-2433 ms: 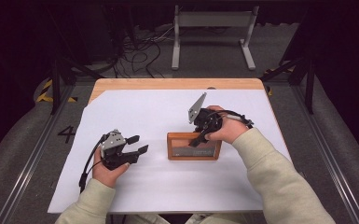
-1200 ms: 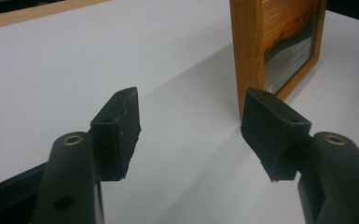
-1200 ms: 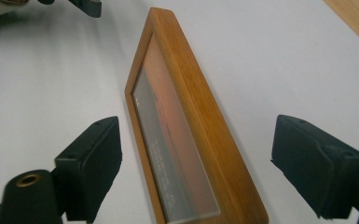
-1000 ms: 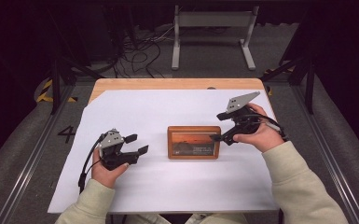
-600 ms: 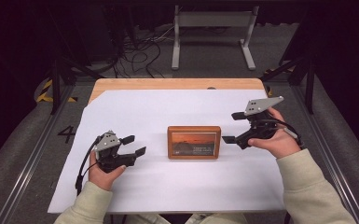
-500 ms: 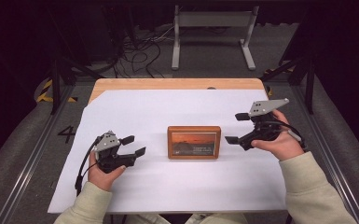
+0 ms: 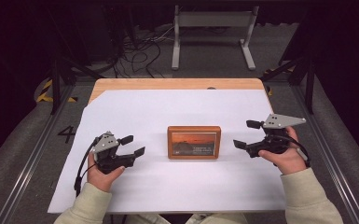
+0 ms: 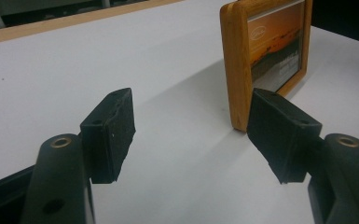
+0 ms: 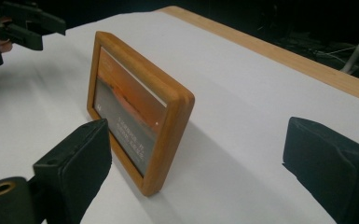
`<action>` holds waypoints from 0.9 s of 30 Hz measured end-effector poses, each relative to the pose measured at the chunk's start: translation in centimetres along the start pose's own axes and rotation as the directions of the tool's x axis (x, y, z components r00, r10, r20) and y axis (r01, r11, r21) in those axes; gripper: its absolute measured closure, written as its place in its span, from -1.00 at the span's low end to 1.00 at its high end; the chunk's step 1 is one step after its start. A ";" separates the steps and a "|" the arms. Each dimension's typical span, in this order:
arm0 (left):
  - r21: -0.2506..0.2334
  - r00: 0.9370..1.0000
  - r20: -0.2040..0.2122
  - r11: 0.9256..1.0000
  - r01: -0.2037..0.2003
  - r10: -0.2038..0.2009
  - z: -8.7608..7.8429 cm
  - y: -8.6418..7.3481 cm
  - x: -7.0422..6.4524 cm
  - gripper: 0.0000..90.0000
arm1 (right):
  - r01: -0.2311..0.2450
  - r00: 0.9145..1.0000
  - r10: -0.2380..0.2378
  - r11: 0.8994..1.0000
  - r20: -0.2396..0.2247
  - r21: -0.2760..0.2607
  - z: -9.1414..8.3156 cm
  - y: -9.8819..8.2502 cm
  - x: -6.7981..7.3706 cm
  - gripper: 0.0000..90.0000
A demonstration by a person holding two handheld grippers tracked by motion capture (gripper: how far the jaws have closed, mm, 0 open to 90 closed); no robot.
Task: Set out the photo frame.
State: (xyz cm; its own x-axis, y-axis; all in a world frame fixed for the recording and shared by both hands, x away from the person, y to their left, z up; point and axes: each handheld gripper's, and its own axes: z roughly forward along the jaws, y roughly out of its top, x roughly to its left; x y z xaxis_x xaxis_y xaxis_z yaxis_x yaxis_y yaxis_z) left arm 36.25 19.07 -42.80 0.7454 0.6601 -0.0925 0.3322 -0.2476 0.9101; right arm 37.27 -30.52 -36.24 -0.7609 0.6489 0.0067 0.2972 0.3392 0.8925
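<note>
The left gripper (image 7: 133, 145) rests low on the white table cover (image 7: 135, 112), jaws spread and empty, aimed at the left edge of the wooden picture frame (image 7: 194, 142). The frame stands upright at the centre of the table, touched by neither tool. The right gripper (image 7: 248, 134) hovers just beside the frame's right edge, jaws likewise spread and empty. Judged step: approach for a grasp. Align one jaw in front of and one behind the wooden border, close on the wood rather than the glazing, and avoid nudging the frame, which could tip.
</note>
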 end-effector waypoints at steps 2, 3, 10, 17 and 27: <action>0.003 1.000 -0.001 1.000 0.006 -0.006 0.1 -0.1 -0.1 -0.27 | -0.005 0.999 0.006 1.000 0.032 -0.027 0.0 -0.8 -0.1 -0.80; 0.006 1.000 0.000 1.000 0.004 -0.004 0.1 -0.1 -0.2 -0.27 | -0.009 0.999 0.011 0.999 0.041 -0.037 0.0 -1.0 -0.2 -0.79; 0.011 1.000 0.006 1.000 -0.013 0.013 -0.2 -0.5 -0.6 -0.27 | -0.057 0.994 0.064 0.995 0.088 -0.084 0.3 -3.5 -0.6 -0.79; 0.007 1.000 0.000 1.000 -0.011 0.011 -0.1 -0.7 -0.3 -0.26 | -0.063 0.989 0.074 0.995 0.132 -0.083 0.9 -5.3 -0.9 -0.74; 0.010 1.000 -0.015 1.000 0.012 -0.012 0.0 -1.1 0.4 -0.26 | -0.071 0.988 0.071 0.997 0.134 -0.008 2.2 -6.4 -0.9 -0.80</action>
State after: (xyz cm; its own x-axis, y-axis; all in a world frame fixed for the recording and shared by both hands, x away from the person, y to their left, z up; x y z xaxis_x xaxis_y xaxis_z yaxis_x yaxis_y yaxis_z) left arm 36.17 19.56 -43.87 0.7328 0.6735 -0.0971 0.3468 -0.2469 0.9049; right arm 37.36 -31.79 -43.00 -0.6537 0.7567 0.0100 0.3456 0.2867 0.8935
